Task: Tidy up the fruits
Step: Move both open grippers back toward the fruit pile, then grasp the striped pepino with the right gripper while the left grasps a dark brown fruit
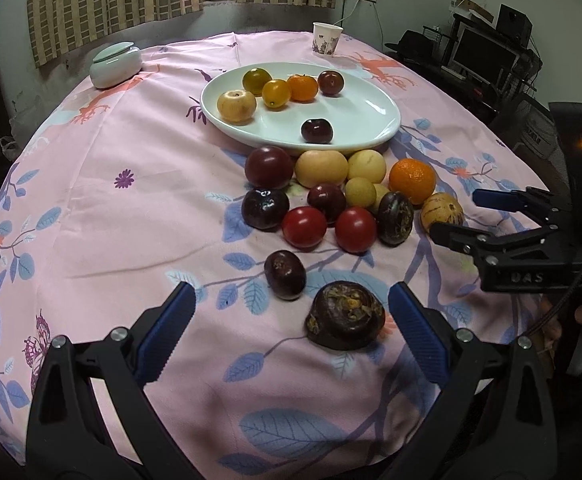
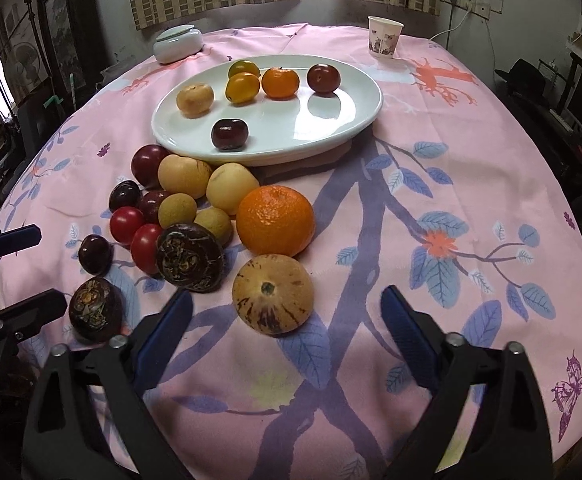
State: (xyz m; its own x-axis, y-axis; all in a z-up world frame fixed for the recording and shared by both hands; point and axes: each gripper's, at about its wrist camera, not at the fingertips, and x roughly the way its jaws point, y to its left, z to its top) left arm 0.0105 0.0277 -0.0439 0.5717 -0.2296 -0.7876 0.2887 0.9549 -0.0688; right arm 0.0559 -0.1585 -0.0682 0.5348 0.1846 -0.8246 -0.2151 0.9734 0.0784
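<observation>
L wrist view, lower left to lower right: the left gripper (image 1: 289, 312) is seen spread wide, nothing held. Its blue pads (image 1: 167, 328) are apart from the fruit; a dark brown wrinkled fruit (image 1: 345, 315) lies between the fingers, nearer the right one, contact not evident. A small dark plum (image 1: 285, 275) sits just above-left of it. At centre a cluster of loose fruit (image 1: 331, 200) is laid on the pink tablecloth (image 1: 111, 220), just below the white plate (image 1: 367, 108), which carries six pieces. At right edge the right gripper (image 1: 453, 216) is seen side-on, jaws parted, close to a striped yellow melon (image 1: 442, 212); touching or not can't be told, poor angle.

R wrist view: at left edge the left gripper's fingers flank the wrinkled fruit (image 2: 96, 309). At bottom the right gripper (image 2: 287, 314) is opened wide, empty; the melon (image 2: 273, 294) lies between its fingertips, w/ gaps on both sides. An orange (image 2: 276, 221) sits just above it.
</observation>
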